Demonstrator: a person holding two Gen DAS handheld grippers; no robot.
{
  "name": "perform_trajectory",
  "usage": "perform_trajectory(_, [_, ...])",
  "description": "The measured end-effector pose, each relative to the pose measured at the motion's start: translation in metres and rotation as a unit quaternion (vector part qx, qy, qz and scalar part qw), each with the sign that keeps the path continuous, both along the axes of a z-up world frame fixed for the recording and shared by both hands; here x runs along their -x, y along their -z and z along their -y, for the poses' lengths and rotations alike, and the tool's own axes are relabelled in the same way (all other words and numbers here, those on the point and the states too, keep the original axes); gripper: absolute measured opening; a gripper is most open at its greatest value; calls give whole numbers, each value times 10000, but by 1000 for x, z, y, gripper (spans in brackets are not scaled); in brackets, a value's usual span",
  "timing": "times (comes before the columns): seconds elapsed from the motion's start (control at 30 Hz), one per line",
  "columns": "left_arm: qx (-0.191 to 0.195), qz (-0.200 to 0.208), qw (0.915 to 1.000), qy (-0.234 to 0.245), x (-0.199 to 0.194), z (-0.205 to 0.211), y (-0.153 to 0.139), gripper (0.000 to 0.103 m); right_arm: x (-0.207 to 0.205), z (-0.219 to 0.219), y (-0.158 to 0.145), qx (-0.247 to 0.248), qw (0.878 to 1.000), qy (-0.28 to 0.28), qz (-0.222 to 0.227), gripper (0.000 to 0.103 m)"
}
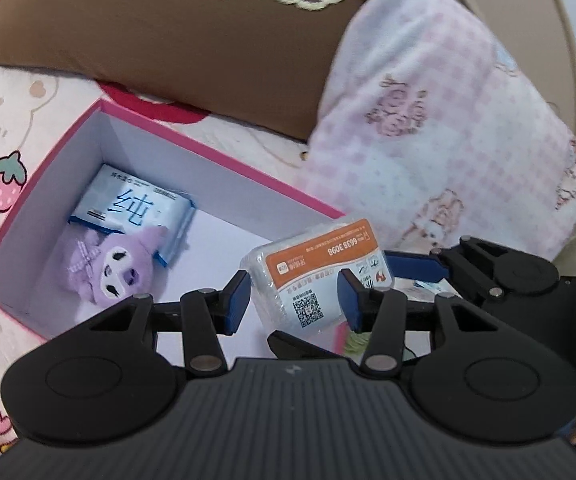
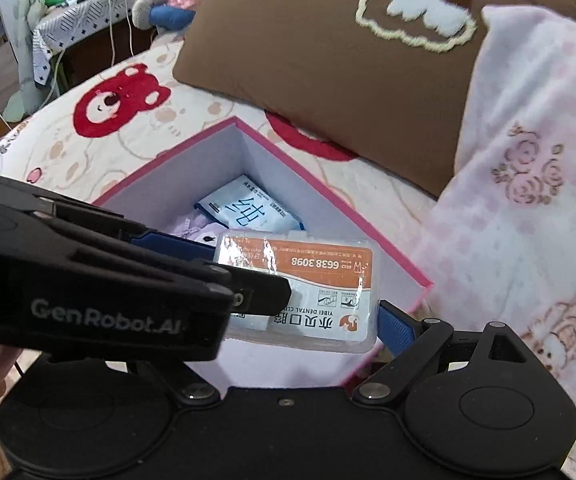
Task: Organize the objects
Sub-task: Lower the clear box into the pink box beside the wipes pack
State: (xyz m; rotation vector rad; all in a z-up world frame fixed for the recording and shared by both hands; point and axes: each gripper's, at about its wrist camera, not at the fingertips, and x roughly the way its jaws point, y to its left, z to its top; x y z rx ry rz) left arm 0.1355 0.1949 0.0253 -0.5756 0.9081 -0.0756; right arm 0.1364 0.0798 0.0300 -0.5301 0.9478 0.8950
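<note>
A clear plastic packet with an orange and white label (image 1: 316, 264) (image 2: 308, 280) hangs over the near corner of an open pink box (image 1: 216, 148) (image 2: 328, 188) with a white inside. My left gripper (image 1: 294, 300) (image 2: 248, 270) is shut on it, with one pad at its edge and the other on its label face. My right gripper (image 2: 304, 320) also holds it. One of its blue fingers (image 1: 416, 266) (image 2: 398, 326) presses the packet's end, and the other is mostly hidden. In the box lie a blue and white tissue pack (image 1: 136, 204) (image 2: 248, 208) and a purple plush toy (image 1: 116, 264) (image 2: 204, 236).
The box rests on a bed sheet (image 1: 4, 120) printed with bears and strawberries. A brown pillow (image 1: 168, 20) (image 2: 328, 60) lies behind it and a pink checked blanket (image 1: 428, 120) (image 2: 528, 160) to the right. A cluttered desk (image 2: 80, 8) stands beyond the bed.
</note>
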Motion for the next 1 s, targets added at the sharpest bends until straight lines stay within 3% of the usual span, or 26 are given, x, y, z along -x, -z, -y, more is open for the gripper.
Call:
perform_trajectory(0.23, [12,-130,9993,-336,-37,-30,37,49,-28,-28,32,116,9997,87,-183,93])
perform_trajectory(0.47, [321,-345,9985,-280,-61,-47,76,46,-54,-30,57,144,9986,315,-396,74])
perform_trajectory(0.73, [116,-412,9991,7,-80,-51,89,46,-62,-30,75,189,9967,588,-532,54])
perform_trajectory(0.83, [-42,-448,9988,187,-90,-51,92,46,-63,-34,83,209,9947,789,-622,54])
perform_trajectory(1.0, [-127,-638,9979,59,-95,-51,104,45,-62,-41,97,328,9932,903,-664,52])
